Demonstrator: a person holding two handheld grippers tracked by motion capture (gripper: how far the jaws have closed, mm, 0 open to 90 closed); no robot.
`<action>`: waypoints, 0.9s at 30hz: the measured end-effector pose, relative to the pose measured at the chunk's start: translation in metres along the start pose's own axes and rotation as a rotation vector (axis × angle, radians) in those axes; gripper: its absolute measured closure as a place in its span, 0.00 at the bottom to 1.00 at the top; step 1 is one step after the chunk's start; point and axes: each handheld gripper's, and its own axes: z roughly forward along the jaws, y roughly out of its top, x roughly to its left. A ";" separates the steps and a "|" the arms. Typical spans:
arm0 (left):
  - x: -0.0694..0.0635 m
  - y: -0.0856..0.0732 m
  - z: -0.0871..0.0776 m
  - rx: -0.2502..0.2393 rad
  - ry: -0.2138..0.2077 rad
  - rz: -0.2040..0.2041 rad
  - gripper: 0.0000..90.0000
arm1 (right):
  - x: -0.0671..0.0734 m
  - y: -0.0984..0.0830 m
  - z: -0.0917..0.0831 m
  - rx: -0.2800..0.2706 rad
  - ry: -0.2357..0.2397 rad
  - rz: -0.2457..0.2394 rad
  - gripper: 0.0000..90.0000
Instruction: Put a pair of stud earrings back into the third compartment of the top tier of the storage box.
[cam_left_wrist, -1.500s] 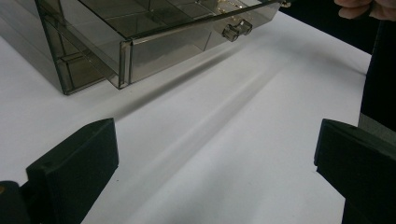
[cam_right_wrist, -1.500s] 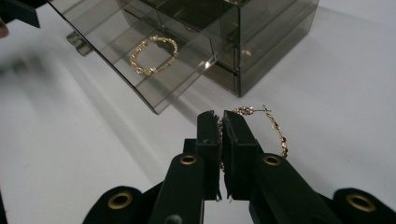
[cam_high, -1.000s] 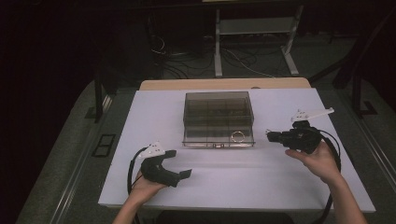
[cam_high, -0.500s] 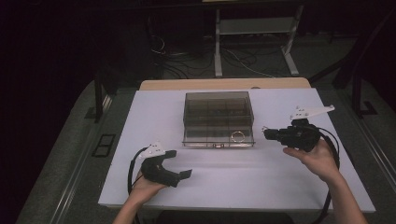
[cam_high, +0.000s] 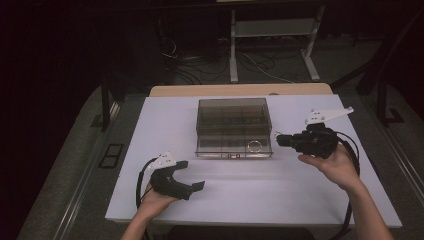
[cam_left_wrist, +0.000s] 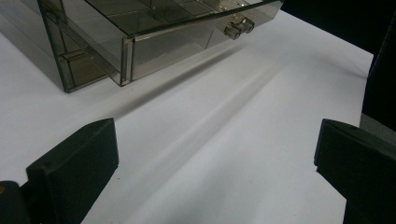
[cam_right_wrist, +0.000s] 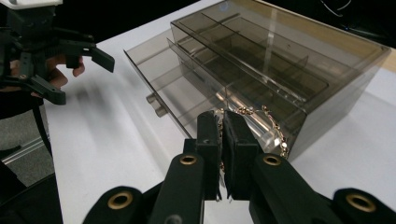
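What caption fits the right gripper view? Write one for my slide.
Right gripper, jaws shut on a gold chain, at the open drawer of a smoked-plastic organizer box.

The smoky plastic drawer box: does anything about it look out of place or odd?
Yes. The bottom drawer of the box is pulled slightly out, and a gold chain hangs over its corner instead of lying inside a compartment. The right gripper, shut, sits right at that chain.

Gold chain (cam_right_wrist: 261, 114), pinched, over open smoky drawer (cam_right_wrist: 187, 100)
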 end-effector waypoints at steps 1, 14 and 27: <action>0.000 0.000 0.000 0.000 0.001 0.000 0.00 | 0.001 0.002 0.000 -0.001 0.004 -0.001 0.94; 0.000 0.000 0.000 -0.003 0.001 -0.001 0.00 | 0.004 0.022 0.015 0.022 0.024 -0.034 0.94; 0.000 0.000 -0.001 -0.006 -0.001 -0.001 0.00 | 0.002 0.029 0.034 0.067 0.030 -0.043 0.94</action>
